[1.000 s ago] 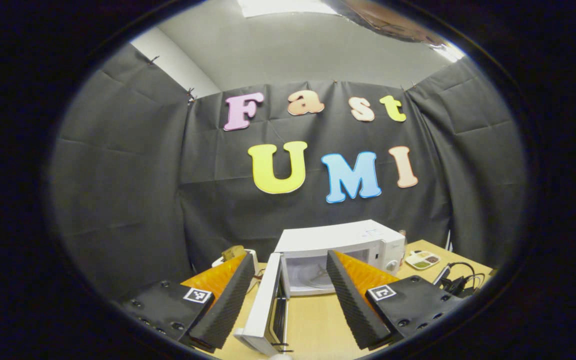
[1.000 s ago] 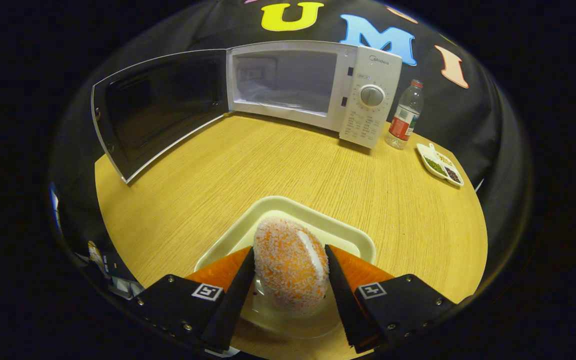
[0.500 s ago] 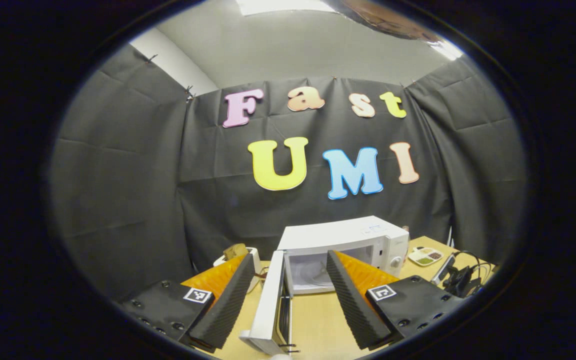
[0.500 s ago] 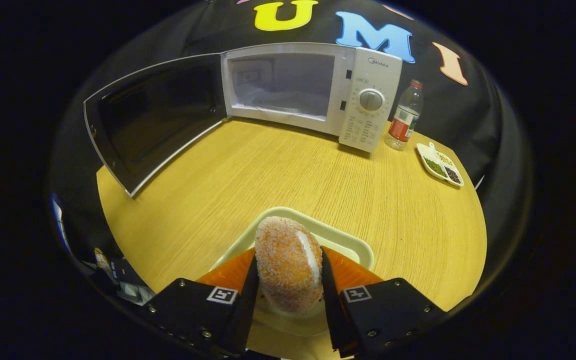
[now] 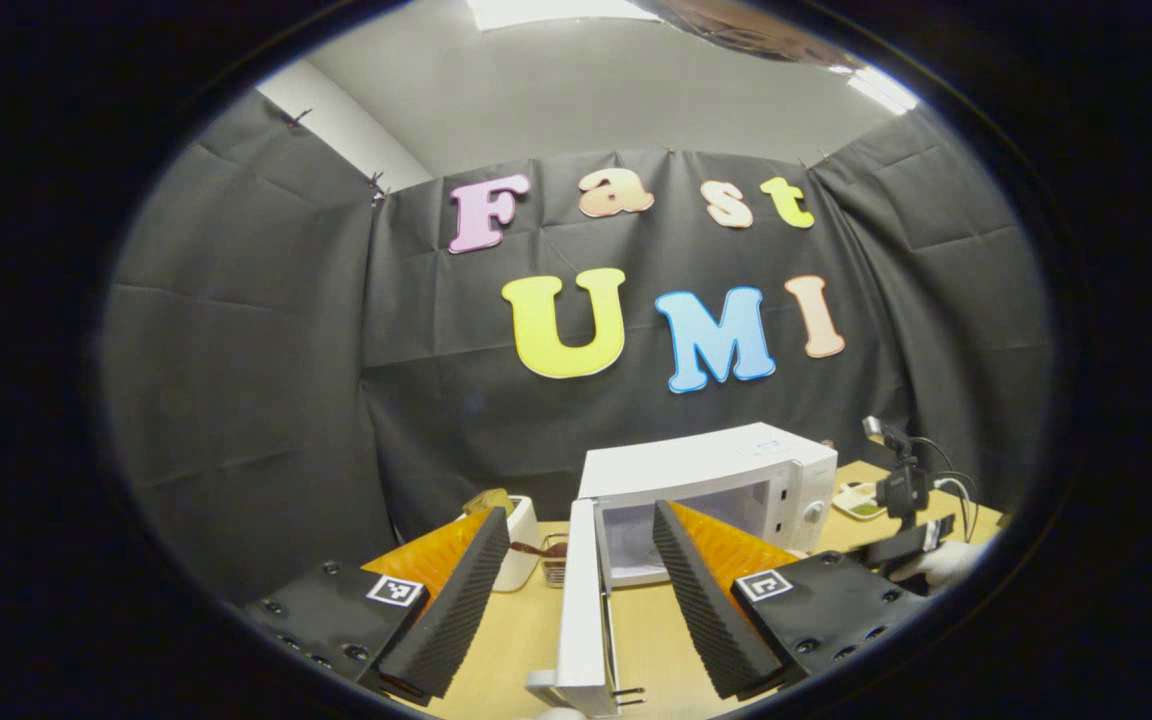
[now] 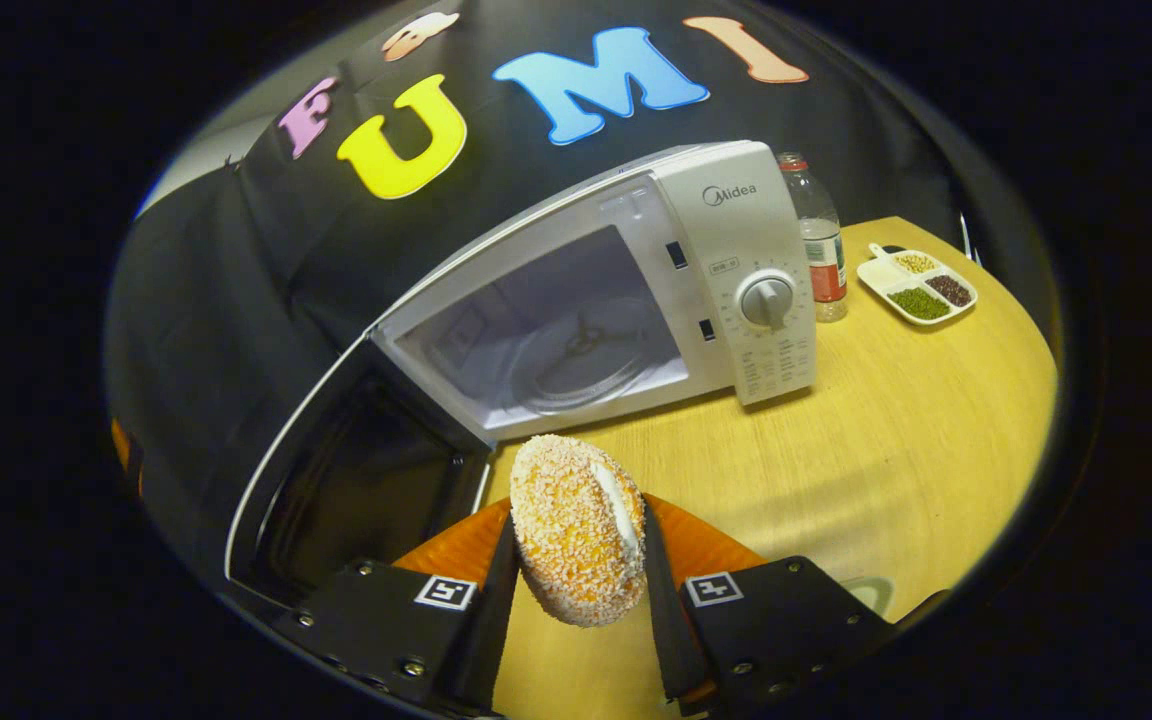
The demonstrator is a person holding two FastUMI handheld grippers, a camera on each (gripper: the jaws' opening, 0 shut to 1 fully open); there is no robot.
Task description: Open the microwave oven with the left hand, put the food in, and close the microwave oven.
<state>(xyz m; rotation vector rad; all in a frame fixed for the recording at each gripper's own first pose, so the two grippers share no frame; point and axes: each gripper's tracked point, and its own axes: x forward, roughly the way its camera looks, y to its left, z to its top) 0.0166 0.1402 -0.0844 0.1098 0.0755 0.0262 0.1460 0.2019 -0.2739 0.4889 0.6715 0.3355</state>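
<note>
Fingers of right gripper [image 6: 576,610] clamp crumbed bun [image 6: 576,525] — risk: clipping microwave [image 6: 636,290] door [image 6: 356,500], crushing bun. Left gripper [image 5: 576,600] spread wide, empty — beside door edge.

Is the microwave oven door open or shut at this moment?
Open. The door is swung wide to the left, and the cavity with its glass turntable is exposed.

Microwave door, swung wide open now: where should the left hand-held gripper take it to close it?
At the free outer edge of the white microwave door, farthest from the hinge, pushing from its outer face. That edge stands between the open left hand-held gripper fingers.
</note>
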